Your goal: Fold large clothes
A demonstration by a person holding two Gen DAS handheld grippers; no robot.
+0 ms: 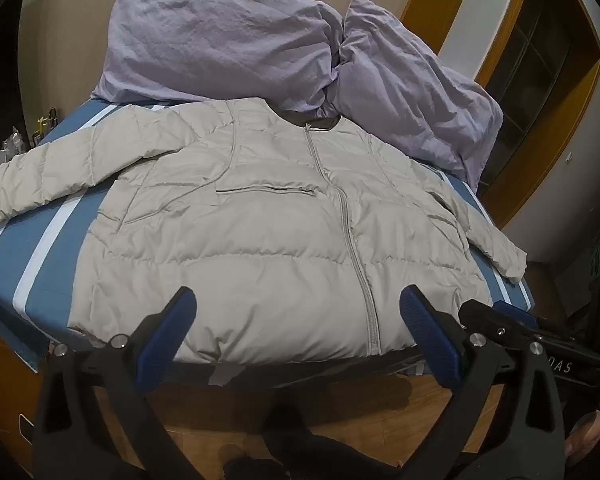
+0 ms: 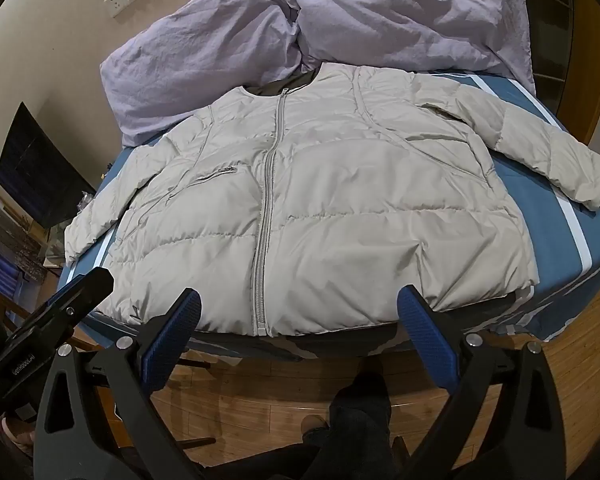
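Note:
A pale grey puffer jacket (image 1: 260, 220) lies flat, front up and zipped, on a bed with a blue striped sheet (image 1: 32, 264); both sleeves are spread out to the sides. In the right wrist view the same jacket (image 2: 340, 208) fills the middle. My left gripper (image 1: 296, 300) hovers open over the jacket's hem, nothing between its blue pads. My right gripper (image 2: 298, 300) is likewise open above the hem near the zip's lower end. The right gripper (image 1: 500, 320) shows at the right of the left wrist view, and the left gripper (image 2: 76, 300) at the left of the right wrist view.
Two lilac pillows (image 1: 220, 48) lie at the head of the bed, touching the jacket's collar. Wooden floor (image 2: 260, 408) runs before the bed, with the person's legs and foot (image 2: 356, 412) on it. A dark screen (image 2: 36, 168) stands left; a wooden door frame (image 1: 556, 92) right.

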